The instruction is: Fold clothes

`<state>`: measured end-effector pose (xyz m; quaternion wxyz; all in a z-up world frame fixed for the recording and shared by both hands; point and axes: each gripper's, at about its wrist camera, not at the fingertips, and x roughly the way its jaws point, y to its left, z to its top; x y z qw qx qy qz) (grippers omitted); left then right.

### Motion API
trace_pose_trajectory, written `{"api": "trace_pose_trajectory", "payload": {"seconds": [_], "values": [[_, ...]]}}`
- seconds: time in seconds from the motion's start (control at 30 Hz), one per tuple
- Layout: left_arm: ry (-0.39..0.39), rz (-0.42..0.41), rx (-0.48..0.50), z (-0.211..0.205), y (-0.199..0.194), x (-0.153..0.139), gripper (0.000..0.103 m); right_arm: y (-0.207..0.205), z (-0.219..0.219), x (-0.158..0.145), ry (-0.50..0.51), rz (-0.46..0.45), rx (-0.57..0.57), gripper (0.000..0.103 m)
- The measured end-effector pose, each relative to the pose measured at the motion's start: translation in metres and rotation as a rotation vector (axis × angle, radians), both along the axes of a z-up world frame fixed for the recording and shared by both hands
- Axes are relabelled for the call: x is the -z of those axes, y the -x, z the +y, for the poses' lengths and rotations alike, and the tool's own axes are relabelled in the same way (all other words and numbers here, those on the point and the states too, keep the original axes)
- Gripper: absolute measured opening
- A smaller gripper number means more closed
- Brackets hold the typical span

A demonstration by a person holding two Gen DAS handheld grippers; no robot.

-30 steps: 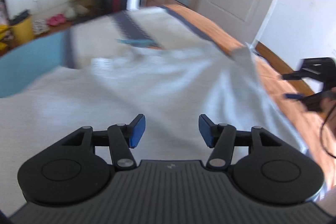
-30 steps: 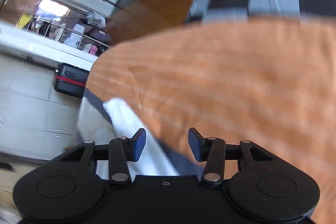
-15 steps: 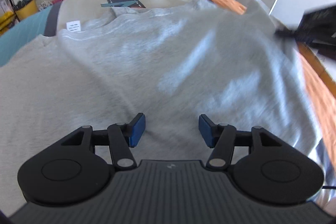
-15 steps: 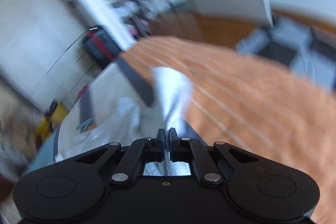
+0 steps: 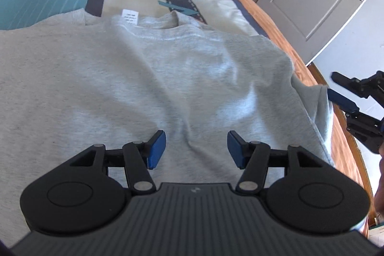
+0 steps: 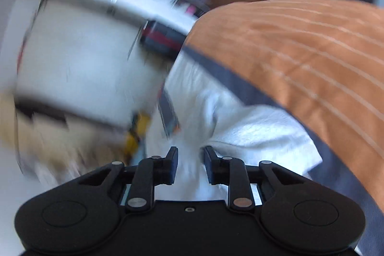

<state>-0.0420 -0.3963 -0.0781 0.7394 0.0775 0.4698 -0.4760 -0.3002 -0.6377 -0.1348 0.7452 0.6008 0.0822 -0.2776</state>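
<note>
In the left wrist view, the left claw [image 5: 195, 148] hovers low with its blue pads spread wide and nothing between them, just above the near part of the light grey knit T-shirt [image 5: 148, 78], which lies spread on the bed [image 5: 216, 8] ahead of it, neckline and white label at the far end. To that claw's right, the sleeve side of the shirt now lies doubled in a soft fold at the bed's orange edge, where half a second ago it stood lifted and blurred; the right claw [image 5: 345, 100] sits just beyond that fold, apart from the cloth. In the right wrist view, heavily blurred by motion, the right claw [image 6: 190, 166] has its pads parted with a gap between them, whereas half a second ago they were pressed together on a pinch of grey fabric; pale cloth lies directly ahead and below. By my reading the sleeve has just been let go and laid inward, so one side fold looks placed, though rumpled.
</note>
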Motion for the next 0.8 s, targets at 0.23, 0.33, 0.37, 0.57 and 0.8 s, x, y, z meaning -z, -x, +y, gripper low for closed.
{"api": "trace_pose_trajectory", "payload": {"seconds": [0.23, 0.33, 0.37, 0.57, 0.8], "values": [[0.015, -0.012, 0.115, -0.027, 0.028, -0.001, 0.056, 0.03, 0.0, 0.004, -0.014, 0.294, 0.041, 0.042], [0.028, -0.037, 0.148, -0.043, 0.036, -0.009, 0.056, 0.035, -0.011, 0.027, -0.08, 0.273, 0.073, 0.064], [0.027, -0.048, 0.153, -0.048, 0.036, -0.012, 0.056, 0.035, -0.017, 0.038, -0.119, 0.253, 0.08, 0.067], [0.048, -0.047, 0.199, -0.08, 0.023, -0.02, 0.056, 0.012, -0.022, 0.043, -0.052, 0.213, 0.12, 0.009], [0.001, -0.026, 0.291, -0.131, 0.021, -0.014, 0.056, 0.01, -0.015, -0.027, 0.473, 0.32, 0.186, 0.002]]}}
